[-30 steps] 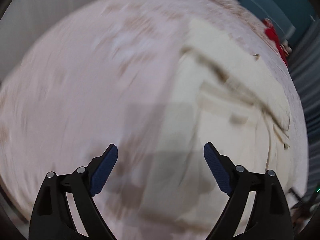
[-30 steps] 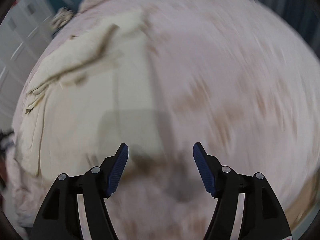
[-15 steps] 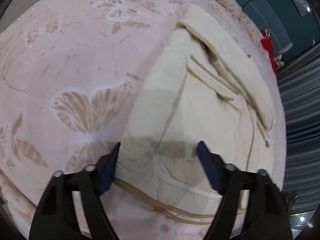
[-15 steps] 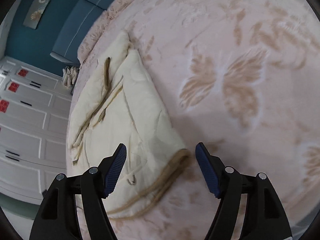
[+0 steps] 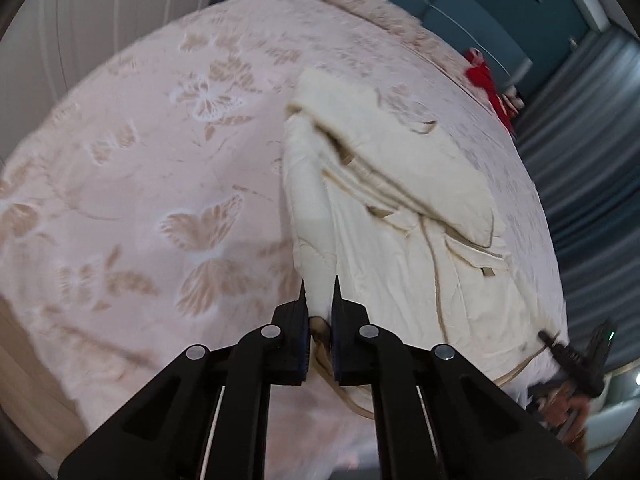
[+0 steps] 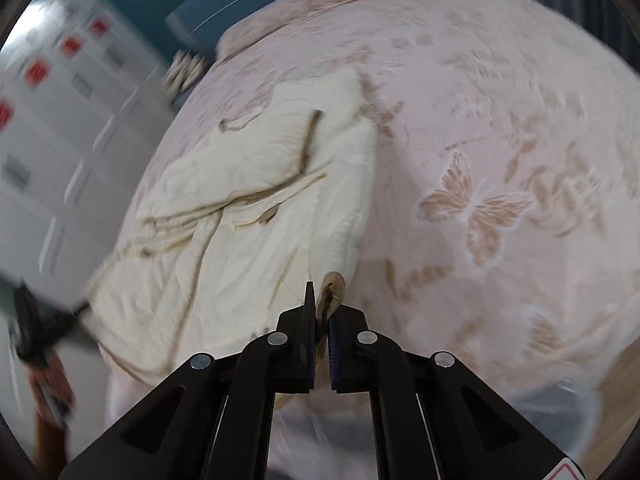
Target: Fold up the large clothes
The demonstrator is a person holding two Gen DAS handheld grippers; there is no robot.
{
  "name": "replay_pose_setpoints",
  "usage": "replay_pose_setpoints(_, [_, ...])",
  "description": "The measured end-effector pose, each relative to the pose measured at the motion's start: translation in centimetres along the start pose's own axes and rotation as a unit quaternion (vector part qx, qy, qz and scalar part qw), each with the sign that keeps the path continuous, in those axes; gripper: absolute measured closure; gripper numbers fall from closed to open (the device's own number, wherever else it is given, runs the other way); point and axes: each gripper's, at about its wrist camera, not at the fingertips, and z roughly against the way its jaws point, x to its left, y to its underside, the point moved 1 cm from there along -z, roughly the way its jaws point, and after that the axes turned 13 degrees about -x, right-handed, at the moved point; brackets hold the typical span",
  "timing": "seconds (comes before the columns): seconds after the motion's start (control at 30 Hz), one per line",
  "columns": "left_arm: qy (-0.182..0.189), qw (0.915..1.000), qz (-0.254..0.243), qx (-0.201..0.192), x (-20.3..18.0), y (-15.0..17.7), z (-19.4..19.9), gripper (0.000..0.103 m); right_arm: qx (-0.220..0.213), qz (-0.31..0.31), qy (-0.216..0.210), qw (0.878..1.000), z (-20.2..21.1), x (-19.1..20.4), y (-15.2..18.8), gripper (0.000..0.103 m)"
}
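**Both grippers clamped on the cream garment's near corners**

The left gripper [image 5: 319,300] is clenched on a pinched corner of the cream garment [image 5: 384,216], the pale cloth bunching up between its dark blue pads [image 5: 305,344] and a tan trim cord trailing just below; over on the other side, the right gripper [image 6: 320,300] is clamped on its own corner, a small roll of tan edging poking up between the closed fingers; the garment [image 6: 248,208] lies spread on the bed [image 5: 132,184], partly folded, with tan piping running across its layers and its near edge pulled up toward both grippers; the bedspread is pink with beige butterflies [image 6: 476,204]; a red item [image 5: 490,84] sits at the far edge of the bed, well apart from the garment; white cabinet doors [image 6: 52,128] stand beside the bed, blurred in the right wrist view; grey curtains [image 5: 580,152] hang on the opposite side.
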Motion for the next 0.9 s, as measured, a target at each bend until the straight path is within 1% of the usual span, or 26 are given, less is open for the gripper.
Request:
replay_pose_setpoints(0.1, [-0.007,0.9997,-0.016,0.016,0.1,2.0,4.4,0.097,0.044,0.057,0.006,0.997,3.9,0.6,2.1,0.099])
replay_pose_setpoints(0.2, [-0.03,0.9983,-0.028,0.041,0.6,4.7,8.3,0.097,0.104,0.072,0.008,0.992,7.5,0.3,5.7,0.099])
replay_pose_setpoints(0.3, [-0.054,0.9964,-0.008,0.064,1.2,8.0,11.3,0.097,0.152,0.097,0.019,0.983,9.7,0.7,9.9,0.099])
replay_pose_setpoints(0.37, [-0.065,0.9947,0.012,0.079,1.3,9.9,12.3,0.097,0.174,0.102,0.02,0.979,10.3,0.8,11.9,0.099])
replay_pose_setpoints(0.4, [-0.07,0.9938,0.016,0.085,1.1,10.8,12.6,0.097,0.177,0.104,0.019,0.979,10.4,0.9,12.3,0.099])
replay_pose_setpoints(0.47, [-0.08,0.9939,0.013,0.075,0.5,11.1,12.8,0.097,0.161,0.094,0.012,0.982,10.5,0.8,11.5,0.099])
replay_pose_setpoints(0.57, [-0.074,0.9962,0.014,0.042,-0.1,9.2,13.0,0.097,0.107,0.067,-0.005,0.992,10.9,0.4,7.6,0.099])
replay_pose_setpoints(0.63, [-0.07,0.9974,0.005,0.016,-0.8,7.5,12.8,0.097,0.058,0.065,-0.007,0.996,10.9,0.6,4.3,0.099])
replay_pose_setpoints(0.73, [-0.067,0.9967,-0.024,-0.039,-2.2,3.6,11.7,0.097,0.002,0.056,-0.015,0.998,10.3,1.2,0.6,0.099])
replay_pose_setpoints(0.83, [-0.062,0.9953,-0.031,-0.068,-2.8,0.6,10.0,0.097,-0.057,0.039,-0.013,0.998,8.2,1.2,-2.7,0.099])
replay_pose_setpoints(0.9, [-0.065,0.9936,-0.037,-0.085,-3.3,-1.5,8.1,0.097,-0.079,0.02,-0.008,0.997,6.6,1.1,-4.0,0.099])
